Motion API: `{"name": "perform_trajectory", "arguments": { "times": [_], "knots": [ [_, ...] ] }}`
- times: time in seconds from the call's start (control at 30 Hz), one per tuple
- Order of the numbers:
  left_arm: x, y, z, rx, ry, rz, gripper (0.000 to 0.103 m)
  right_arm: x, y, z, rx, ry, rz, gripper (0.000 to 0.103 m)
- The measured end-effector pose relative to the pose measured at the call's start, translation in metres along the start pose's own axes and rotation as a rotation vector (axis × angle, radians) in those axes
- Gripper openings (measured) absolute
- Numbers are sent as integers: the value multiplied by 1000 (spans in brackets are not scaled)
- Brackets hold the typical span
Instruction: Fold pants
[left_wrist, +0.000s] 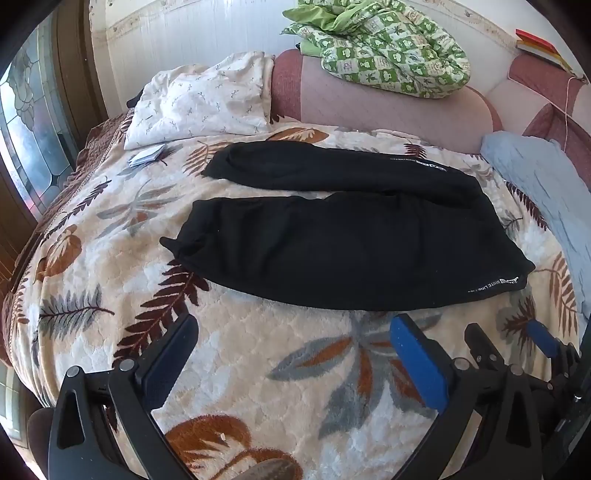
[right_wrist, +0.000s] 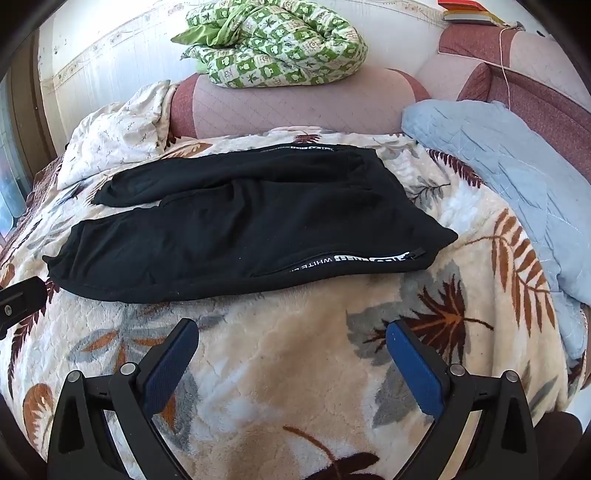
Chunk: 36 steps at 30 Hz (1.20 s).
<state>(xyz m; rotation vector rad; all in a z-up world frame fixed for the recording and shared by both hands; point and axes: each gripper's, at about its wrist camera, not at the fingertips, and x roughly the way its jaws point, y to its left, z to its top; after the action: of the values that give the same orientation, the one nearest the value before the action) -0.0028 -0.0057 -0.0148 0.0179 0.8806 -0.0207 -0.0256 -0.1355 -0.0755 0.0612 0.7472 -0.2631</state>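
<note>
My left view alone shows a small bluish booklet (left_wrist: 147, 156) beside the crumpled white leaf-print pillow (left_wrist: 201, 99). The black fabric pants (right_wrist: 236, 221) lie flat on the fleece leaf-patterned bed blanket (right_wrist: 295, 369), legs spread leftward, ahead of both my grippers and untouched. My left gripper (left_wrist: 291, 360) and right gripper (right_wrist: 291, 363) both hover with fingers wide apart, holding nothing. White lettering along the near seam reads "WHITE LI…"; the rest is too small to read.
</note>
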Motion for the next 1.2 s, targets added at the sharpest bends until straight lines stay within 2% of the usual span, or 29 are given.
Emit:
{"name": "perform_trajectory", "arguments": {
  "times": [0.13,0.17,0.23,0.93,1.2],
  "knots": [
    [3,9,2,1,26,-20,103,-8,1,1,-3,-8,-1,103],
    [4,9,2,2,29,-22,103,0,1,4,4,27,4,103],
    [6,10,3,7,39,-26,103,0,0,3,5,28,4,103],
    [9,10,-10,-3,65,-31,103,5,-3,-1,0,47,-4,103],
    [-8,13,-31,-9,77,59,103,-2,-6,3,7,41,-30,103]
  ]
}}
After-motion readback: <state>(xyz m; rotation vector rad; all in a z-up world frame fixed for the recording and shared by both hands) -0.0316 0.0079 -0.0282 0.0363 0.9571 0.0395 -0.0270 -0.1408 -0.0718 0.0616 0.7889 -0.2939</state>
